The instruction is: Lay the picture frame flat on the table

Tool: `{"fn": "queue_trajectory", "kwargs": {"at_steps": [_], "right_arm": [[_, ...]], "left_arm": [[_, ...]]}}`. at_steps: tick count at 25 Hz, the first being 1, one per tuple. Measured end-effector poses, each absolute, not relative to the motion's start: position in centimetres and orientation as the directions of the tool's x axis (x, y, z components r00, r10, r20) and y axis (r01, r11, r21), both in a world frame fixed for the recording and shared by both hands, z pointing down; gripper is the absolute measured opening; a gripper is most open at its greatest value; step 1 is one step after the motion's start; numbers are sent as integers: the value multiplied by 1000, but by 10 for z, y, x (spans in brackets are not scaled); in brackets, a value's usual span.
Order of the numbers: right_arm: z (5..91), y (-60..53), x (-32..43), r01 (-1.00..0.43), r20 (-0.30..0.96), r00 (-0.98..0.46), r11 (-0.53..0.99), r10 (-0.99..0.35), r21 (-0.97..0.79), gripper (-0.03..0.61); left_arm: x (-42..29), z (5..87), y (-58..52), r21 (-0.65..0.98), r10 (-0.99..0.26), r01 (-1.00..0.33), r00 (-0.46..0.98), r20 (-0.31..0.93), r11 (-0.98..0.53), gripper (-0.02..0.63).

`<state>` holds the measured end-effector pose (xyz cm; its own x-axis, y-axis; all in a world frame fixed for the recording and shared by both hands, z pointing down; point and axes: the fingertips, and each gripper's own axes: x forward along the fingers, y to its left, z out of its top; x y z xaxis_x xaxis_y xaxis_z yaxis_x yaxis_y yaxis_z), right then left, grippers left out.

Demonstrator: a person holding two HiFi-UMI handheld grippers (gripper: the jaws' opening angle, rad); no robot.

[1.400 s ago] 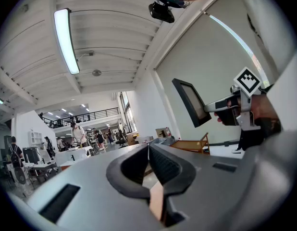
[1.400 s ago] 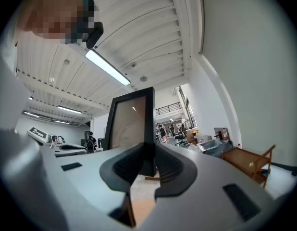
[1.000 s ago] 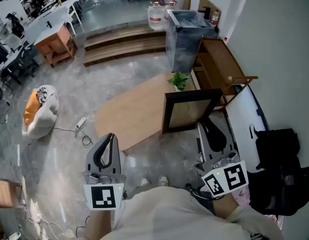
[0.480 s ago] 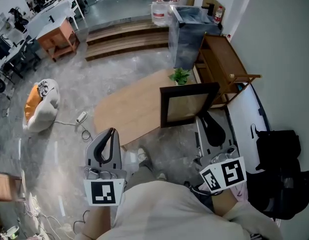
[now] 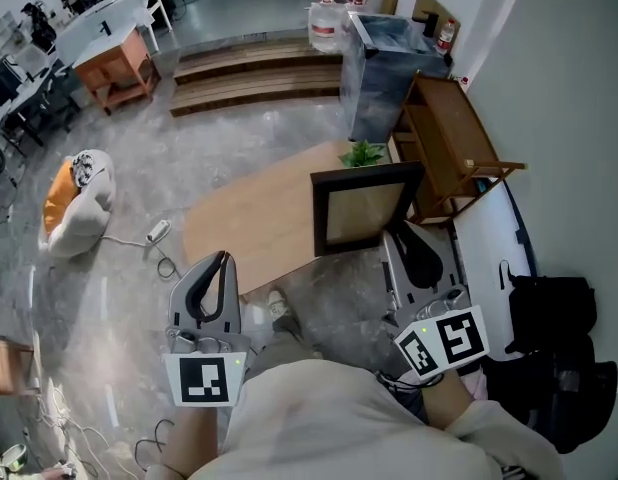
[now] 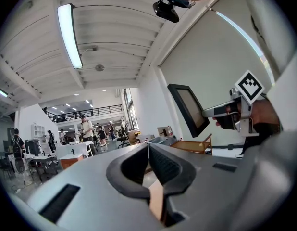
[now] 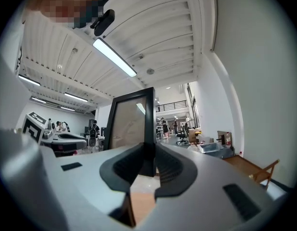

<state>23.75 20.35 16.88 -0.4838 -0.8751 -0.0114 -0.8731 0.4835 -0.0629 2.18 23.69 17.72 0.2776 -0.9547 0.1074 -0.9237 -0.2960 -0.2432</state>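
Pinching frame (image 5: pixel 364 213) edge with right gripper (image 5: pixel 404 240), holding left gripper (image 5: pixel 215 268) closed and empty; risks pivoting, slipping, slamming onto table (image 5: pixel 249 223).

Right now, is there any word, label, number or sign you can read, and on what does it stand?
No text reads anywhere.
Left marker cube and right marker cube: black-and-white square patterns only, no letters.
Jug label: too small to read.
Picture frame: no print shows.
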Motion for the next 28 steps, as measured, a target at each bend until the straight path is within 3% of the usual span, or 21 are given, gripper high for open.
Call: {"fn": "queue_trajectory", "kwargs": {"at_steps": [16,28], "right_arm": [[216,107,178,-835,111,-549,538,-828,-117,55],[251,-17,99,-849,217,-528,510,-821,-135,55]], "left_arm": [[-27,217,152,-199,-951,-936,259,168,-290,9],[-94,252,29,-164,-925,-925,300,235,-342,9]]}}
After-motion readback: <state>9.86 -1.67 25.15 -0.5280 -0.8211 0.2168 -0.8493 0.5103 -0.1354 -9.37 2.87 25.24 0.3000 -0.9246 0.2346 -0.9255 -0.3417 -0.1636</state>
